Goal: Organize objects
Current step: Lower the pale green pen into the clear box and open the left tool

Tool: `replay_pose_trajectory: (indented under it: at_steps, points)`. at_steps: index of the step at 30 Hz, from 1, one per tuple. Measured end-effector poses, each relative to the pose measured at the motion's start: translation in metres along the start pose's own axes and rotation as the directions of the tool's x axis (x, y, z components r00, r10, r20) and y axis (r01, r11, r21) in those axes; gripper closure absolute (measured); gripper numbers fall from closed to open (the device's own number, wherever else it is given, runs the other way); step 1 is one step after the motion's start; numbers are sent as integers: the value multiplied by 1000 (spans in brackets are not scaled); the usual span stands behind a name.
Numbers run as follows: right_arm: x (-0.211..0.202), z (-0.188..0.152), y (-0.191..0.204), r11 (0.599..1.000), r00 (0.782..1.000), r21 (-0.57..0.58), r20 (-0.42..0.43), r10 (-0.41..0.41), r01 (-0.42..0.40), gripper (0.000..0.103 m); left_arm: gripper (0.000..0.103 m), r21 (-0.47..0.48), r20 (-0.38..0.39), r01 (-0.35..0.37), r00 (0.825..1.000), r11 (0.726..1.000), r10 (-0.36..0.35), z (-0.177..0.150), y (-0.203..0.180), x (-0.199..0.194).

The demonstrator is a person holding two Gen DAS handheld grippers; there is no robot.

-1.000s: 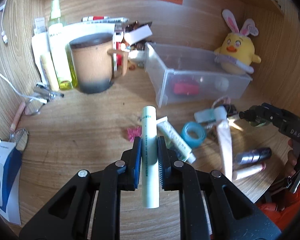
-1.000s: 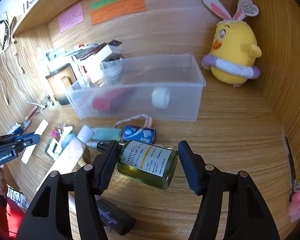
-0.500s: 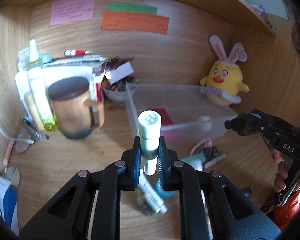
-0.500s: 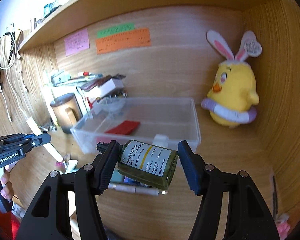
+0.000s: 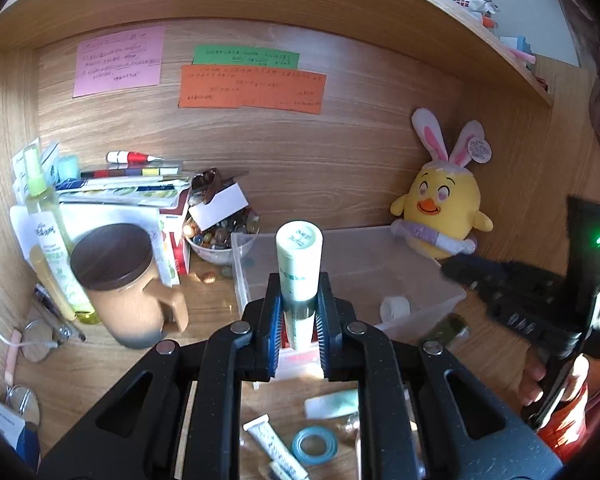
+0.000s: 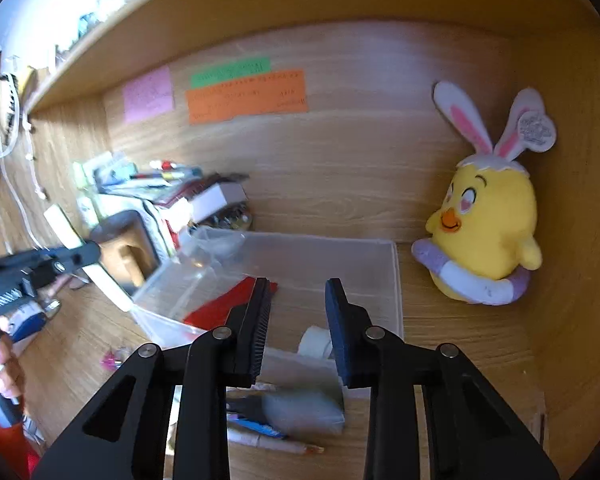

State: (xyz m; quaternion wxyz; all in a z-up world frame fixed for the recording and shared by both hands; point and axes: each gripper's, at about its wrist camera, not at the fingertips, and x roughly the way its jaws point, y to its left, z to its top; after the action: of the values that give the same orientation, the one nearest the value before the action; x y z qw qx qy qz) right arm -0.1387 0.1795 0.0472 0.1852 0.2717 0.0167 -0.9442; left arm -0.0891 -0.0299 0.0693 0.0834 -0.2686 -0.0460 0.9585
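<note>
My left gripper (image 5: 299, 320) is shut on a pale green tube (image 5: 299, 264) and holds it raised in front of the clear plastic bin (image 5: 420, 276). My right gripper (image 6: 298, 312) is open and empty above the bin (image 6: 392, 280). The bin holds a red object (image 6: 220, 308) and a white roll (image 6: 314, 342). The green glass bottle (image 5: 448, 330) lies blurred by the bin's front right corner in the left wrist view; a blurred shape (image 6: 300, 410) shows under my right gripper.
A brown lidded mug (image 5: 120, 280), a yellow chick plush (image 5: 444, 208), bottles and stacked papers (image 5: 112, 196) line the back. A blue tape ring (image 5: 314, 446), small tubes (image 5: 272, 444) and pens (image 6: 276, 444) lie on the desk in front.
My right gripper let go of the green bottle, which dropped out of its jaws. Both grippers rose and tilted up toward the bin. The left still holds the tube.
</note>
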Motion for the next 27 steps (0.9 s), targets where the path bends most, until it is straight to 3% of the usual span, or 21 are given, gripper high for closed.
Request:
replay_pose_trajectory:
  at_steps: [3, 8, 12, 13, 20, 23, 27]
  points:
    - [16, -11, -3, 1000, 998, 10, -56, 16, -15, 77, 88, 9, -9, -14, 1000, 1000, 14, 4, -1, 11]
    - [9, -23, -8, 1000, 997, 1, -77, 20, -20, 76, 88, 7, -48, -39, 998, 999, 39, 13, 4, 38]
    - [-10, -33, -23, 999, 998, 11, -52, -30, 31, 40, 88, 31, -92, -68, 993, 997, 71, 16, 7, 60]
    - [-11, -35, -28, 999, 998, 16, -52, -44, 45, 37, 88, 35, -105, -72, 992, 997, 76, 15, 7, 64]
    - [12, -63, -67, 989, 977, 133, -210, -40, 69, 36, 88, 96, -176, -98, 978, 991, 114, 6, -1, 96]
    - [22, -69, -70, 985, 970, 168, -242, 12, 30, 36, 88, 117, -199, -96, 973, 988, 118, 2, -7, 106]
    - [28, -71, -62, 989, 968, 143, -251, 19, 18, 36, 88, 142, -209, -97, 970, 985, 126, 0, -13, 114]
